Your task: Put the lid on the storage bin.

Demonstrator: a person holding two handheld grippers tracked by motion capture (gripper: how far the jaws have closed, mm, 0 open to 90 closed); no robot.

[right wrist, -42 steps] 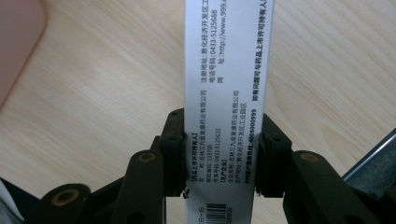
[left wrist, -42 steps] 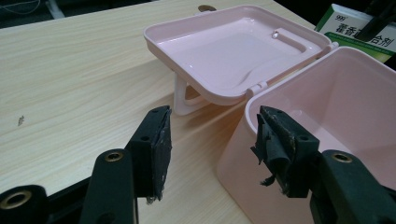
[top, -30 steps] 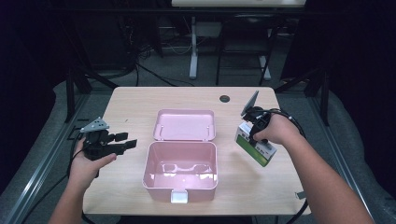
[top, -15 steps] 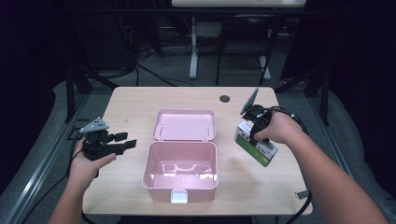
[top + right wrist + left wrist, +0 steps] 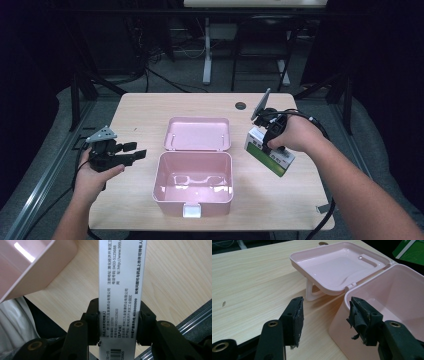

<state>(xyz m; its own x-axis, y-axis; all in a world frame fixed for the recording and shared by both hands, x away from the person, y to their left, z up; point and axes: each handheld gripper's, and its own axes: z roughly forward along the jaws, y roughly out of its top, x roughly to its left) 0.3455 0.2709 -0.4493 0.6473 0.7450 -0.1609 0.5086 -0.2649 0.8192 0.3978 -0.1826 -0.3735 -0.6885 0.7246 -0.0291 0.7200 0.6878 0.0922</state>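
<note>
A pink plastic box (image 5: 194, 180) stands open in the middle of the table, its lid (image 5: 198, 134) folded back flat behind it. My right gripper (image 5: 270, 140) hovers to the right of the box, shut on a green and white medicine carton (image 5: 270, 154) held tilted above the table. In the right gripper view the carton's white printed side (image 5: 120, 290) runs up between the jaws. My left gripper (image 5: 132, 152) sits left of the box, open and holding nothing. Its fingers (image 5: 295, 320) point at the box's near left corner (image 5: 372, 315) and lid (image 5: 337, 267).
The wooden table (image 5: 140, 115) has a dark cable grommet (image 5: 240, 105) near its back edge. A white latch (image 5: 192, 211) sticks out at the box's front. Metal rails and desk legs stand beyond the table edges. Bare wood lies around the box on both sides.
The right gripper with the carton has drifted slightly left, closer to the box. The left gripper has stayed in place.
</note>
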